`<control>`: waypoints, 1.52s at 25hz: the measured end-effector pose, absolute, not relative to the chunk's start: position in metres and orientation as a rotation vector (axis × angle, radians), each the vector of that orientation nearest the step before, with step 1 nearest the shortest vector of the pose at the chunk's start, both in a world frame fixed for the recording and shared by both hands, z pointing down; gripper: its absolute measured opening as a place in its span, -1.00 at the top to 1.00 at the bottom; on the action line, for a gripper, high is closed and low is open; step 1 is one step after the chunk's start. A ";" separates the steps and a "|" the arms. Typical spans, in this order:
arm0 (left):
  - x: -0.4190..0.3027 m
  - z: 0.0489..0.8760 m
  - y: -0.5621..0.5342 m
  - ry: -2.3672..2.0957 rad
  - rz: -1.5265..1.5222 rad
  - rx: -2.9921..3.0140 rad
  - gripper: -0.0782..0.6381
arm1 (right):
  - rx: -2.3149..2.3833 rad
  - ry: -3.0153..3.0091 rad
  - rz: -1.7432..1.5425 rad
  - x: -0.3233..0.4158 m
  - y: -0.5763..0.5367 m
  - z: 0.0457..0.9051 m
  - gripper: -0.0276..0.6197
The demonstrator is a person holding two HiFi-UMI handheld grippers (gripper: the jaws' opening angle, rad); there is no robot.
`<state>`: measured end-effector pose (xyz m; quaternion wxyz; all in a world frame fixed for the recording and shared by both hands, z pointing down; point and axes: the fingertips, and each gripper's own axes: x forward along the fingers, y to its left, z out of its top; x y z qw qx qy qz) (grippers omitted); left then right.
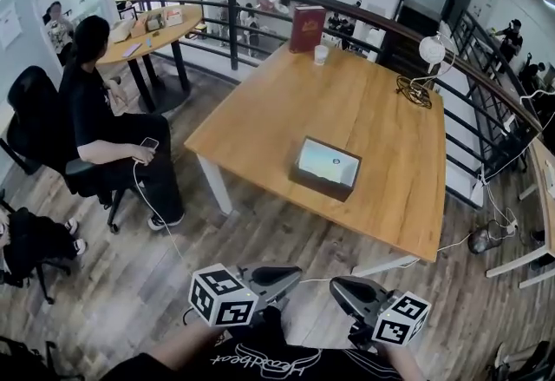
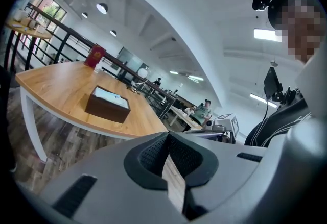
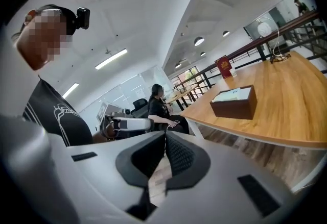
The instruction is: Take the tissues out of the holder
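A brown tissue holder with a pale tissue showing in its open top lies near the front edge of a wooden table. It also appears in the left gripper view and the right gripper view. Both grippers are held low, close to the person's body and well short of the table. They point toward each other. The left gripper is shut and holds nothing, its jaws meeting. The right gripper is likewise shut and holds nothing.
At the table's far side stand a red book and a cup, with a white lamp and a coiled cable to the right. A seated person is at the left, near a round table. A railing runs behind.
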<state>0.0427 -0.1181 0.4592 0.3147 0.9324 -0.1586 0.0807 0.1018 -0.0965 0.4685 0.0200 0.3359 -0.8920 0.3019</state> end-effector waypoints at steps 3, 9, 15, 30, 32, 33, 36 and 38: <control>0.038 0.458 -0.169 -0.420 0.220 2.448 0.74 | 1.045 -2.762 0.947 0.097 -0.147 0.464 0.86; 0.036 0.453 -0.264 -0.406 0.225 2.462 0.75 | 1.087 -2.733 0.922 0.101 -0.240 0.459 0.86; 0.039 0.456 -0.319 -0.371 0.233 2.481 0.74 | 1.142 -2.726 0.790 0.106 -0.300 0.454 0.86; 0.071 0.451 -0.372 -0.342 0.297 2.534 0.75 | 1.142 -2.714 0.586 0.138 -0.357 0.443 0.86; 0.075 0.447 -0.382 -0.349 0.308 2.532 0.74 | 1.116 -2.710 0.567 0.144 -0.369 0.443 0.86; 0.077 0.447 -0.388 -0.355 0.310 2.529 0.74 | 1.100 -2.709 0.562 0.147 -0.376 0.444 0.86; 0.081 0.448 -0.408 -0.372 0.312 2.514 0.75 | 1.074 -2.715 0.587 0.156 -0.400 0.448 0.85; 0.084 0.452 -0.422 -0.386 0.317 2.500 0.74 | 1.063 -2.723 0.625 0.161 -0.415 0.452 0.85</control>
